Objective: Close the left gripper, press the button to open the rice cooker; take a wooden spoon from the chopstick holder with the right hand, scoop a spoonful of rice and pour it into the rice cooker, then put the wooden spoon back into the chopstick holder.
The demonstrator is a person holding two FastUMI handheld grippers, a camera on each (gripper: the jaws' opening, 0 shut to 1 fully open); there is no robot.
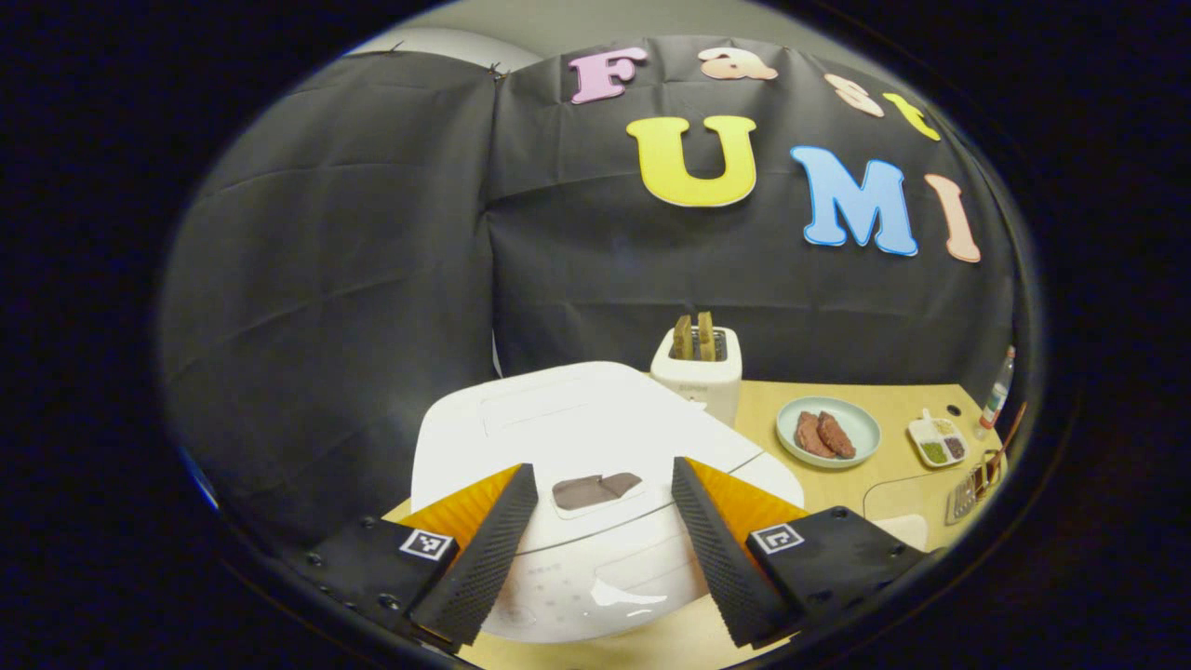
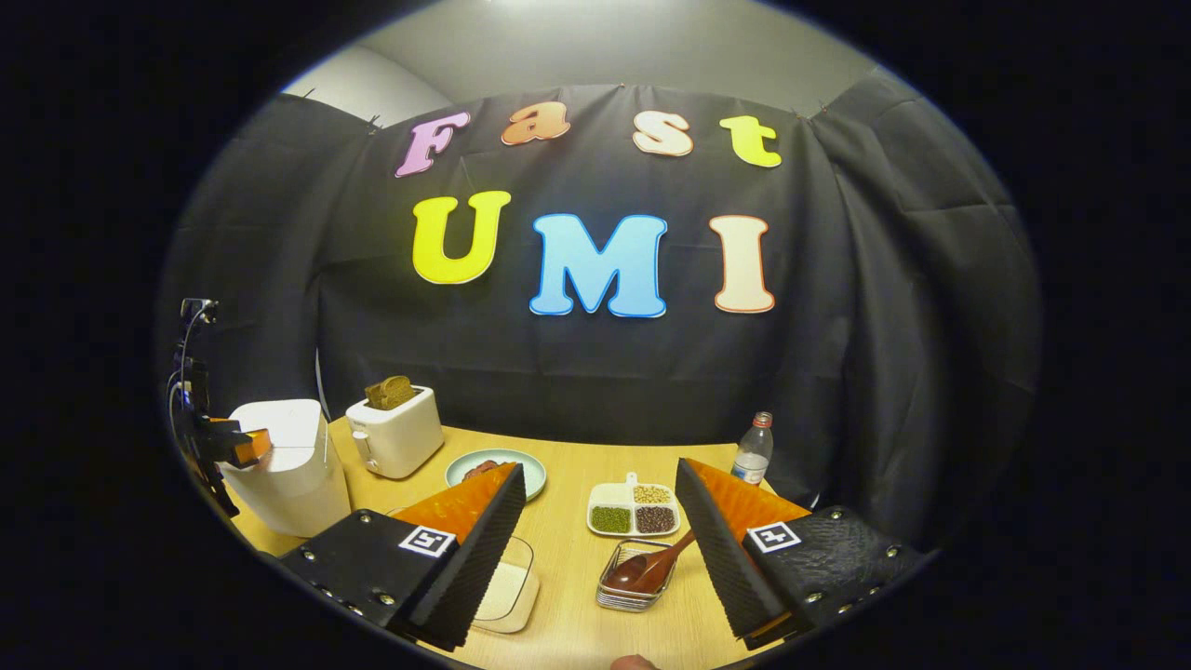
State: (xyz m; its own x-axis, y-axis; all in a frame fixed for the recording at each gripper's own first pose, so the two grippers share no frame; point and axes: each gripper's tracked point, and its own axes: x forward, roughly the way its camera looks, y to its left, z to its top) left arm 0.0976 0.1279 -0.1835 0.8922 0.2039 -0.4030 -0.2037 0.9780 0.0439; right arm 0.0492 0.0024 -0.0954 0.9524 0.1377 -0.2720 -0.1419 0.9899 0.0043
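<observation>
Rice cooker [image 1: 595,465]: lid down, sitting at the left end of the table [image 1: 893,484], seen close in the left gripper view. My left gripper [image 1: 603,540] hovers just above its front with the jaws apart, a dark panel on the lid showing between the fingers. Behind the cooker, toward the back edge, stands a toaster [image 1: 698,372] with two slices poking out; to its right a plate [image 1: 828,430] of brown pieces and a divided dish [image 1: 940,439]. In the right gripper view my right gripper [image 2: 600,549] is also spread wide and holds nothing, raised over the near edge of the table. Between its fingers lies the chopstick holder [image 2: 637,582], a low wire basket, with the wooden spoon [image 2: 647,566] resting in it, handle pointing up and right. A clear container [image 2: 507,586] sits just left of it; a bottle [image 2: 754,448] stands near the back right corner.
</observation>
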